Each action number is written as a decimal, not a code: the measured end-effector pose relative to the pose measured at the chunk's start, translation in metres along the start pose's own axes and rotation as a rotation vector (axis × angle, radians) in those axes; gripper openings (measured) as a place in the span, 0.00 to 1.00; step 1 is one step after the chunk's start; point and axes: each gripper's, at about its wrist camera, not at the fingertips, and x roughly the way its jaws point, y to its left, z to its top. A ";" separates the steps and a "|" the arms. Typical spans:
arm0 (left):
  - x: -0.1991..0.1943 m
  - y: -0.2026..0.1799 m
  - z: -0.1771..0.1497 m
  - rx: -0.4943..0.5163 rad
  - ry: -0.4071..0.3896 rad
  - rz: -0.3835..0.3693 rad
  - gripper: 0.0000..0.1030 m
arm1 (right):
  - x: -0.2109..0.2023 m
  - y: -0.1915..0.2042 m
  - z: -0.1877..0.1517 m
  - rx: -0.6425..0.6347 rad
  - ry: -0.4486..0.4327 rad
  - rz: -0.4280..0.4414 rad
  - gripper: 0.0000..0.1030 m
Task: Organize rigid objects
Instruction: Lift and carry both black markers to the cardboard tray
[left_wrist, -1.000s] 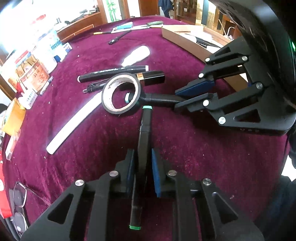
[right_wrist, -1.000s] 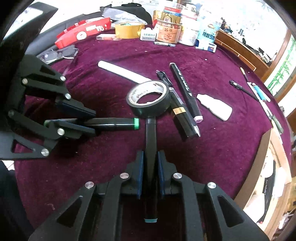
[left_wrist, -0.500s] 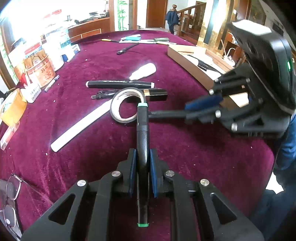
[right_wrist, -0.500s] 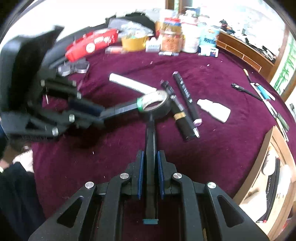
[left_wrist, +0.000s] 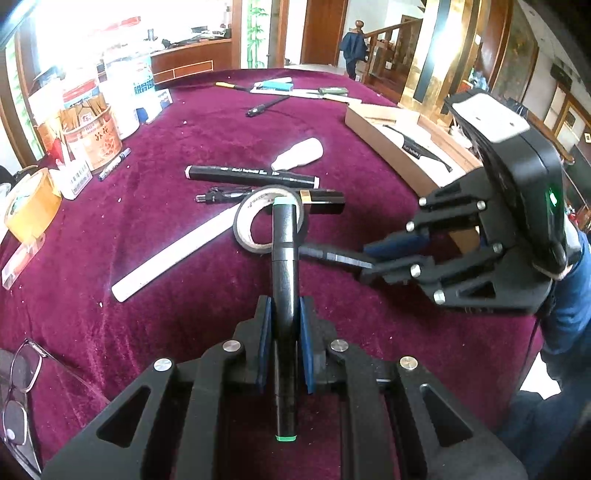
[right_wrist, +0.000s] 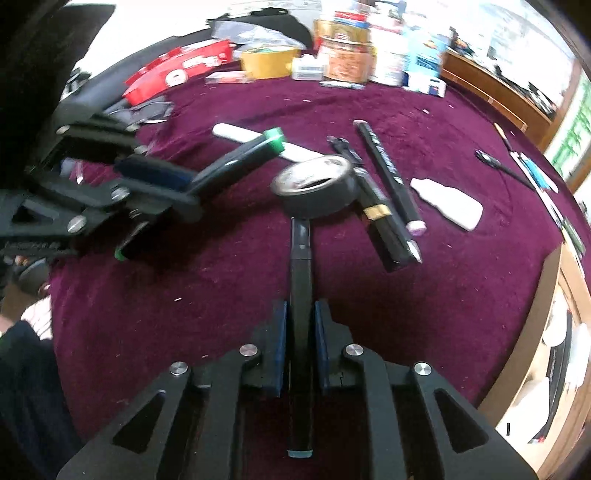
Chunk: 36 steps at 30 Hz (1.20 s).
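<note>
Maroon-clothed table (left_wrist: 155, 258) under tape roll (left_wrist: 245, 227)

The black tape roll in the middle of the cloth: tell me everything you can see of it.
The black tape roll is a ring of dark glossy tape on a pale printed core, lying flat on the maroon cloth. A black pen with a gold band lies against its far side. The marker in the right tongs points at it; contact is unclear.

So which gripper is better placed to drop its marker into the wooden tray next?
Probably the right gripper: it holds its marker on the side of the wooden tray; the left gripper is farther.
</note>
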 end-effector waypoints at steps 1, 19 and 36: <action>-0.002 0.000 0.000 -0.001 -0.005 -0.001 0.12 | -0.005 0.001 0.000 -0.009 -0.015 0.010 0.12; -0.021 -0.013 0.045 -0.045 -0.127 -0.110 0.12 | -0.069 -0.074 0.001 0.272 -0.253 0.054 0.12; -0.016 -0.074 0.102 0.026 -0.187 -0.272 0.12 | -0.127 -0.146 -0.031 0.516 -0.429 -0.043 0.12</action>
